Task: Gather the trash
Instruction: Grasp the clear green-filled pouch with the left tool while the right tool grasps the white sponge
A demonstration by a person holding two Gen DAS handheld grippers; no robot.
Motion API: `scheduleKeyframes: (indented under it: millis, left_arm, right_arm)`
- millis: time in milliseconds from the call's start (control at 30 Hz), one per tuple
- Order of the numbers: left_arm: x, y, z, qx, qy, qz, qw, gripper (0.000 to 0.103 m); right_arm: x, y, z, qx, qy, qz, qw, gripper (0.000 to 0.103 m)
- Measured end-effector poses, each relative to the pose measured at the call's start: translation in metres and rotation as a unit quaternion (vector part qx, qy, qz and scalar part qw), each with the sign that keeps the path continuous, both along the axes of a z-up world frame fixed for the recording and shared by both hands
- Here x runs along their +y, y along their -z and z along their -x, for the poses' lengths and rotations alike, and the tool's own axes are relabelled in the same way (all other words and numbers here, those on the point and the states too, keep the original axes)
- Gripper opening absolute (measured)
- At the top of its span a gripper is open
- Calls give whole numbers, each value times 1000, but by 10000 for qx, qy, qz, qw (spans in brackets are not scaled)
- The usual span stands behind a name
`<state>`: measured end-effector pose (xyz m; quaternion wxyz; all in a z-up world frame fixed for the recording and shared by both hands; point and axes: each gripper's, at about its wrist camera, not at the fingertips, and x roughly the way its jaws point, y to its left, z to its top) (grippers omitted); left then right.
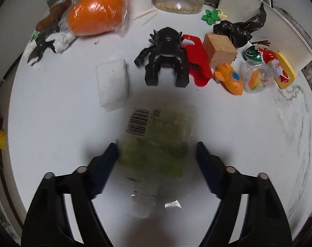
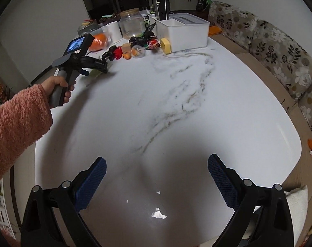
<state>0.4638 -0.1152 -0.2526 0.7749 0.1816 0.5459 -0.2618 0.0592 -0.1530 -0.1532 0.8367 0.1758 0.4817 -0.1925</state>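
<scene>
Trash collecting looks to us hardly begun, because many things are lying on the white table (image 1: 53, 107) and we see no collected pile. From the left wrist view, we hold the left gripper (image 1: 157, 150) pointing steeply down, its jaws apart, and between them lies a blurred green wrapper with a barcode (image 1: 154, 138); the left pad seems just at its edge, but we cannot tell if it presses, so we judge the wrapper is not gripped yet. At 11 o'clock from the wrapper lies a white packet (image 1: 112, 84), at 12 o'clock a black toy figure (image 1: 166, 57) with a red plastic piece (image 1: 197, 61) touching it, and at 1 o'clock a crumpled black bag (image 1: 240, 28) and a clear plastic capsule (image 1: 256, 78). Which of these count as trash is our guess: wrapper, packet and bag seem likely. From the right wrist view, the right gripper (image 2: 157, 170) hangs over a bare marbled part of the table, jaws wide and nothing between them. At 10 o'clock we see our left hand (image 2: 59, 86) in a fluffy pink sleeve (image 2: 16, 123), holding its tool tilted down near the clutter. A white bin (image 2: 186, 33) stands at 12 o'clock and may receive the trash, we think.
</scene>
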Motion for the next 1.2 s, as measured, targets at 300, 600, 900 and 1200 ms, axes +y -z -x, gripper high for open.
scheduleKeyframes:
  millis: [300,600,900,1200]
  left_arm:
    - [86,1,53,564,-286,821,9946,4]
    - [149,-12,115,776,-347,1483,9853,4]
    - [175,-14,142,869,-453,1807,9787,4]
    - [186,-18,145,779,-494,1909,9773,3]
  right_arm:
    - [-10,-12,-108,-404,-590,266,9971,97]
    - [30,24,-334,-566,-1769,-150,9825,96]
    - [44,87,-459,222,-1175,-189,9926,79]
    - [38,95,-454,312,-1184,-430,9915,32]
